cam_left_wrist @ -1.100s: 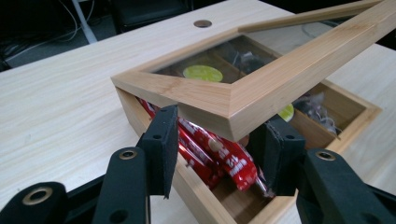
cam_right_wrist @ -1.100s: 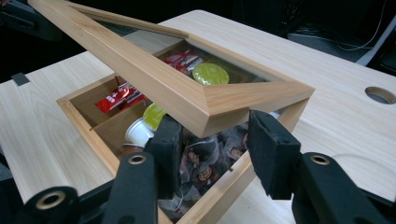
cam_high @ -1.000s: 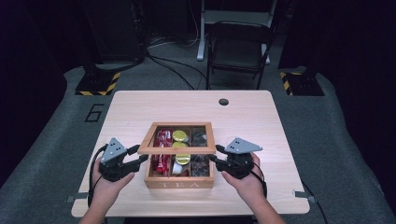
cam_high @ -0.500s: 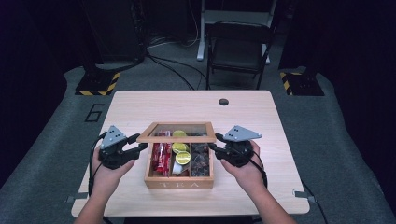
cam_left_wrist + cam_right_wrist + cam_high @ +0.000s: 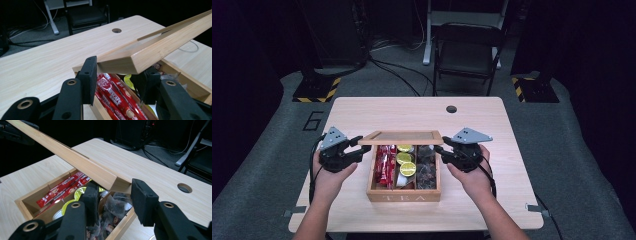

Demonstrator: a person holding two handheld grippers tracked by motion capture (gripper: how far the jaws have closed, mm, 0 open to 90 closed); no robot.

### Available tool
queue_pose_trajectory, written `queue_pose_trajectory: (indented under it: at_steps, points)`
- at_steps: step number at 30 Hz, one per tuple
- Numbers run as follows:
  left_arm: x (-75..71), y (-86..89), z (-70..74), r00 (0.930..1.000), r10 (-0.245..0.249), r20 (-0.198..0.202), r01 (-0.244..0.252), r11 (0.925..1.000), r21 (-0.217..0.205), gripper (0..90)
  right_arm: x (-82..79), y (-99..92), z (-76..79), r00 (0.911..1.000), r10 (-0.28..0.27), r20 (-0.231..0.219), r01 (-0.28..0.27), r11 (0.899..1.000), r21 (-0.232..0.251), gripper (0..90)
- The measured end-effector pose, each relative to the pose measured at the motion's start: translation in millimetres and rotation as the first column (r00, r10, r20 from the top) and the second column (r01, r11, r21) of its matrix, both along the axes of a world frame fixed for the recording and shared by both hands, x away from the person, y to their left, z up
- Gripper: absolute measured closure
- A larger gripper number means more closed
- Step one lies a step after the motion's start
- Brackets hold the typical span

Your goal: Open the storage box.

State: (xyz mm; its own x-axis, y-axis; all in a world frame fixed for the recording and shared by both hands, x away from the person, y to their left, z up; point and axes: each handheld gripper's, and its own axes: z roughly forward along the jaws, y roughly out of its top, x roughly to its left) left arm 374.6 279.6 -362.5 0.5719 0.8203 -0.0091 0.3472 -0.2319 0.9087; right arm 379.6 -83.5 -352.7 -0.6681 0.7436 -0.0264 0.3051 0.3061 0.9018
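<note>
Wooden tea box [image 5: 403, 192] sat near the front middle of the pale wood surface [image 5: 492, 125], "TEA" on its front wall. Its lid [image 5: 401, 137], a wood frame w/ a clear pane, was lifted clear of the box rim at the front, tilted, raised edge toward the person, far edge low over the back of the box.

Left gripper [image 5: 358, 148] was at the lid's left end. In the left gripper view its fingers [image 5: 89, 77] were clamped on the lid's corner [image 5: 130, 63], one pad on each side of the wood frame, nearly as closed as they go. Right gripper [image 5: 441, 150] was at the lid's right end; in the right gripper view its fingers [image 5: 143, 200] straddled the other corner [image 5: 110, 181]. Left pad was against the wood; the other pad sat close by the end face, and I couldn't tell for sure if it pressed. Each gripper was held by a hand, forearms coming in from the near edge.

Inside the box: red Nescafe sticks [image 5: 385, 162] in the left compartment, yellow-green lidded pods [image 5: 406, 164] in the middle one, dark tea sachets [image 5: 426, 170] in the right one.

A round cable hole [image 5: 451, 108] sat toward the far edge of the surface. Behind, on the grey floor, a black chair [image 5: 467, 50] & cables.
</note>
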Motion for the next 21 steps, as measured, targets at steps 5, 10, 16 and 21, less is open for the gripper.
queue_pose_trajectory:
  at_steps: [5, 10, 16, 21]
  points:
    - [0.9, 0.8, -1.8, 0.9999, -0.004, 0.014, 0.005, 0.9999, -0.015, 55.9, 4.3, 2.5, -0.1, 0.9999, -0.010, -0.005, 0.010, 1.000, -0.012, 58.4]
    - [3.0, 2.3, -1.3, 0.9997, -0.016, 0.016, 0.017, 0.9997, -0.018, 55.7, 6.0, 3.0, 0.1, 0.9997, -0.019, -0.014, 0.020, 1.000, 0.004, 57.6]
    - [4.8, 2.4, -0.6, 0.9998, -0.014, 0.014, 0.015, 0.9994, -0.032, 55.5, 3.0, 1.7, -4.0, 0.9993, -0.031, -0.019, 0.031, 0.999, 0.037, 53.0]
    - [5.1, 2.8, -0.5, 0.9998, -0.017, 0.010, 0.017, 0.9993, -0.032, 55.4, -6.2, -4.8, -8.4, 0.9983, -0.053, -0.027, 0.054, 0.997, 0.056, 51.7]
